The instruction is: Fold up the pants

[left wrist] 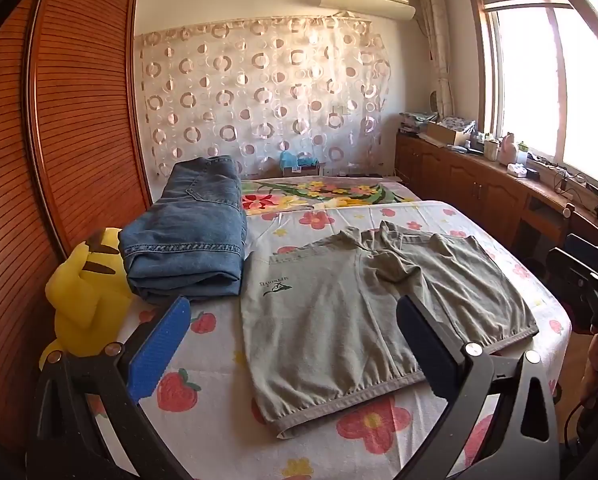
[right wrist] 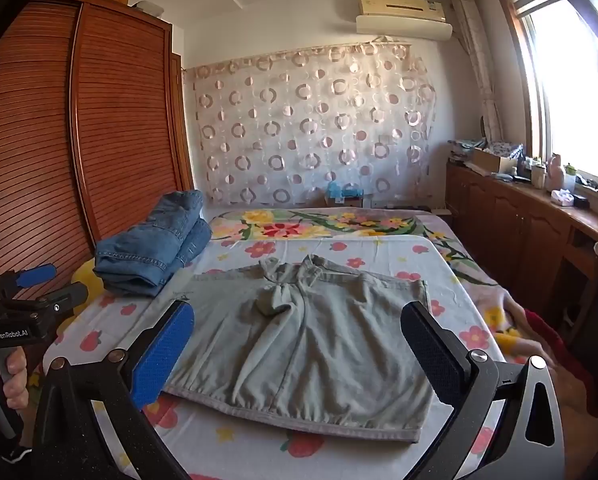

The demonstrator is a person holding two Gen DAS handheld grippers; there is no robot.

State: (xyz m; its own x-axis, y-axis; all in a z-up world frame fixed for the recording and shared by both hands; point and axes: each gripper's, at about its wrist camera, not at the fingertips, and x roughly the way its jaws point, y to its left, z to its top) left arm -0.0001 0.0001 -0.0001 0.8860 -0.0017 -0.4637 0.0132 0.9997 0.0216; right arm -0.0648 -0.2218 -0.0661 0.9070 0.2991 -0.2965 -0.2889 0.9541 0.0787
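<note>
Grey-green pants (left wrist: 363, 312) lie folded into a rough rectangle on the flowered bedsheet (left wrist: 219, 392), hem edge toward me, waistband at the far side. They also show in the right wrist view (right wrist: 311, 344). My left gripper (left wrist: 291, 332) is open and empty, held above the near left part of the pants. My right gripper (right wrist: 299, 340) is open and empty, above the near edge of the pants. The left gripper's body (right wrist: 23, 304) shows at the left of the right wrist view, in a hand.
A stack of folded blue jeans (left wrist: 187, 240) lies on the bed to the left of the pants, also in the right wrist view (right wrist: 155, 244). A yellow plush toy (left wrist: 87, 292) sits at the bed's left edge by the wooden wardrobe (left wrist: 59, 120). Wooden cabinets (left wrist: 479, 184) line the right wall.
</note>
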